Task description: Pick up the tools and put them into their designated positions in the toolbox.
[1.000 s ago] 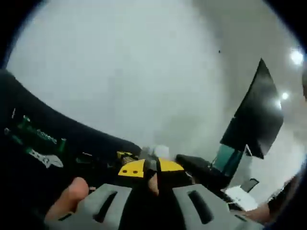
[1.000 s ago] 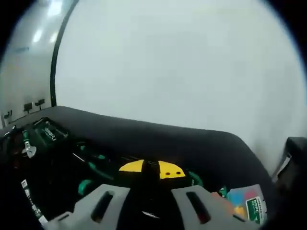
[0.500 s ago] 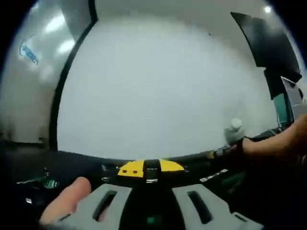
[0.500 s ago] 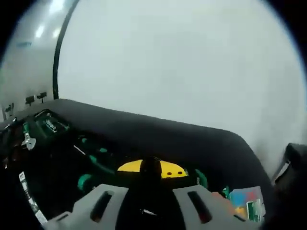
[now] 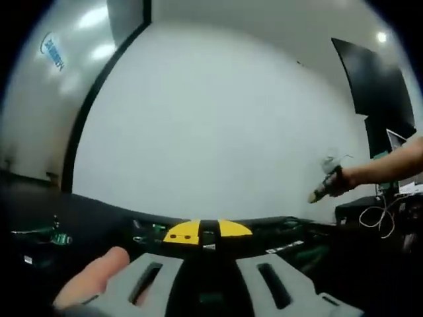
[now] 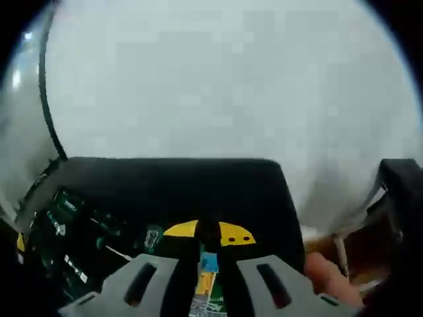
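White wall | black toolbox (image 6: 165, 191), green-handled tools (image 6: 99, 228) | both tongs: state unclear

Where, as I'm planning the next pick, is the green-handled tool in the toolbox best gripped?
Probably its green handle, from above: it is the thickest part and lies flat in the black toolbox; the thin shaft looks hard to pinch.

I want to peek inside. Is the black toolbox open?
Open. The toolbox lies spread flat, with green-handled tools showing inside.
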A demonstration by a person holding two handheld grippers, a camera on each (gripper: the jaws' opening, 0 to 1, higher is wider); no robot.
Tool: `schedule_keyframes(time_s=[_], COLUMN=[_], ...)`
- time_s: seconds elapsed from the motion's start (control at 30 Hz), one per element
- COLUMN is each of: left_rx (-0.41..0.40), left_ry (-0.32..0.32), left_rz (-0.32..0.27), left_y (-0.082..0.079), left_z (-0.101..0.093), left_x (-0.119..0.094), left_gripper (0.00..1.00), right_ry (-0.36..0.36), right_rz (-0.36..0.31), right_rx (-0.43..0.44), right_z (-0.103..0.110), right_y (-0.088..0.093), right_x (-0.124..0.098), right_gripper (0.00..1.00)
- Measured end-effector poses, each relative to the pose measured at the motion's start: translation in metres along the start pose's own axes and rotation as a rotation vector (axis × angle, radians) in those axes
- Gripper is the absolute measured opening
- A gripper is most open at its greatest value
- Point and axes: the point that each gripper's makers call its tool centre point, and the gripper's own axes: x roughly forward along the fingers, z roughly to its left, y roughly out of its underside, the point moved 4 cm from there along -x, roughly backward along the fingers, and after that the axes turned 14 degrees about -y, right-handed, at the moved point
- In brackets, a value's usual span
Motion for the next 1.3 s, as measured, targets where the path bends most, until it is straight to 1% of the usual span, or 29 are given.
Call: schedule_keyframes(time_s=[0.07,0.13,0.17,0.23,0.27,0.3,0.33,0.43,0.47,0.5,0.53,0.57,0.6,0.63,0.67,0.7,0.73,0.8,0.87,0.9,0.93,1.0,1.07,1.1,1.13,1.2,1.23,1.27,1.3], left_rx=[0.014,0.029,0.034,0.042,0.048,0.051,0.055,0.053,0.055,0.060,0.068,0.075,0.079,0.084,0.090,0.097,0.101,0.110,0.117,0.120,0.125,0.137,0.152,0.156,0.158,0.160,0.159,0.161,0.161], left_ry=[0.002,0.002,0.003,0.001,-0.005,-0.011,-0.017,-0.016,-0.020,-0.020,-0.034,-0.034,-0.034,-0.033,-0.040,-0.046,-0.045,-0.046,-0.051,-0.049,-0.055,-0.048,-0.050,-0.049,-0.046,-0.047,-0.047,-0.051,-0.049], left_rz=[0.015,0.024,0.024,0.023,0.025,0.025,0.027,0.028,0.029,0.033,0.033,0.037,0.038,0.041,0.042,0.041,0.043,0.046,0.048,0.050,0.050,0.055,0.060,0.061,0.063,0.064,0.064,0.064,0.064], left_y=[0.003,0.005,0.005,0.007,0.007,0.006,0.007,0.007,0.007,0.008,0.008,0.009,0.009,0.011,0.011,0.011,0.012,0.013,0.014,0.015,0.015,0.016,0.017,0.018,0.019,0.019,0.019,0.019,0.019], left_z=[-0.001,-0.002,-0.003,0.000,0.000,0.001,0.002,0.001,0.002,0.001,0.002,0.002,0.002,0.002,0.003,0.003,0.003,0.003,0.004,0.004,0.004,0.001,0.001,0.002,0.001,0.001,0.001,0.002,0.001], left_x=[0.000,0.001,0.001,0.004,0.004,0.004,0.005,0.004,0.004,0.005,0.003,0.003,0.003,0.004,0.004,0.003,0.004,0.005,0.005,0.005,0.005,0.005,0.006,0.006,0.007,0.007,0.007,0.007,0.007], left_gripper=[0.08,0.07,0.07,0.07,0.07,0.07,0.07,0.06,0.06,0.06,0.06,0.06,0.06,0.06,0.06,0.06,0.06,0.06,0.06,0.06,0.06,0.06,0.06,0.06,0.06,0.06,0.06,0.06,0.06], right_ry=[-0.061,-0.117,-0.145,-0.192,-0.127,-0.036,-0.096,-0.088,-0.045,-0.008,0.043,0.077,0.124,0.139,0.139,0.125,0.118,0.096,0.048,0.055,0.037,0.061,0.057,0.069,0.095,0.103,0.134,0.146,0.143], right_rz=[0.122,0.195,0.241,0.314,0.330,0.374,0.335,0.342,0.351,0.367,0.406,0.428,0.438,0.447,0.447,0.453,0.452,0.422,0.377,0.372,0.371,0.377,0.375,0.382,0.372,0.418,0.445,0.479,0.468], right_rx=[0.041,-0.029,-0.031,-0.012,-0.019,0.014,0.011,0.024,0.004,-0.052,-0.122,-0.167,-0.159,-0.161,-0.145,-0.095,-0.068,0.010,0.078,0.125,0.130,0.104,0.093,0.088,0.063,-0.072,-0.077,-0.097,-0.087], right_z=[0.002,0.010,0.016,0.027,0.016,0.008,0.014,0.019,0.020,0.019,0.018,0.018,0.014,0.013,0.013,0.014,0.014,0.013,0.015,0.015,0.015,0.012,0.014,0.015,0.014,0.017,0.013,0.013,0.011], right_y=[0.015,0.023,0.030,0.046,0.051,0.061,0.058,0.065,0.067,0.063,0.063,0.063,0.064,0.064,0.065,0.067,0.068,0.064,0.059,0.063,0.064,0.067,0.073,0.076,0.075,0.076,0.073,0.074,0.065], right_x=[0.018,0.028,0.033,0.037,0.038,0.033,0.036,0.036,0.035,0.036,0.034,0.033,0.033,0.032,0.034,0.034,0.035,0.034,0.034,0.032,0.033,0.037,0.045,0.047,0.048,0.044,0.042,0.041,0.045], right_gripper=[0.08,0.05,0.01,0.00,0.00,0.00,0.00,0.00,0.00,0.00,0.02,0.05,0.09,0.12,0.13,0.11,0.10,0.11,0.16,0.17,0.17,0.17,0.13,0.11,0.11,0.11,0.11,0.11,0.11])
